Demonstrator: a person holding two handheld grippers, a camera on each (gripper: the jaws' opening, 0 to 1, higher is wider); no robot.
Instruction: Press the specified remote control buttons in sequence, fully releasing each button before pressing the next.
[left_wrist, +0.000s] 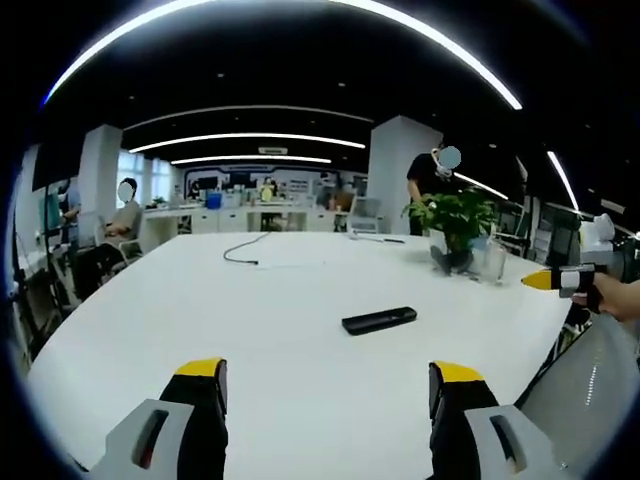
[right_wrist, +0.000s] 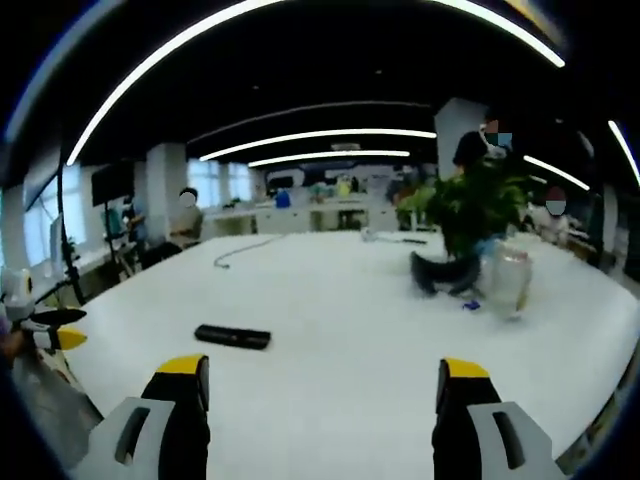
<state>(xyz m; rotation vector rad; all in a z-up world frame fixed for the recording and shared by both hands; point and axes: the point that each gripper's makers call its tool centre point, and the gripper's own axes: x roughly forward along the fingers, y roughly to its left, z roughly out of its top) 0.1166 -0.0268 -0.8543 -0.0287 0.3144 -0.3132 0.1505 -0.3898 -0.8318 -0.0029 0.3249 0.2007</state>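
Black remote control (left_wrist: 379, 320) on a plain white table (left_wrist: 280, 300). Yellow tips, black jaws and grey bodies on the left gripper (left_wrist: 330, 385) and the right gripper (right_wrist: 325, 385). Green leaves on the potted plant (left_wrist: 457, 215), dark pot. Thin black cable (left_wrist: 243, 250).

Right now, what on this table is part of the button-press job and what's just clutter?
Job:
- remote control, lying flat on the white table
- left gripper, open
- right gripper, open

Just lying about:
- potted plant
- clear jar beside the plant
- cable at the far end
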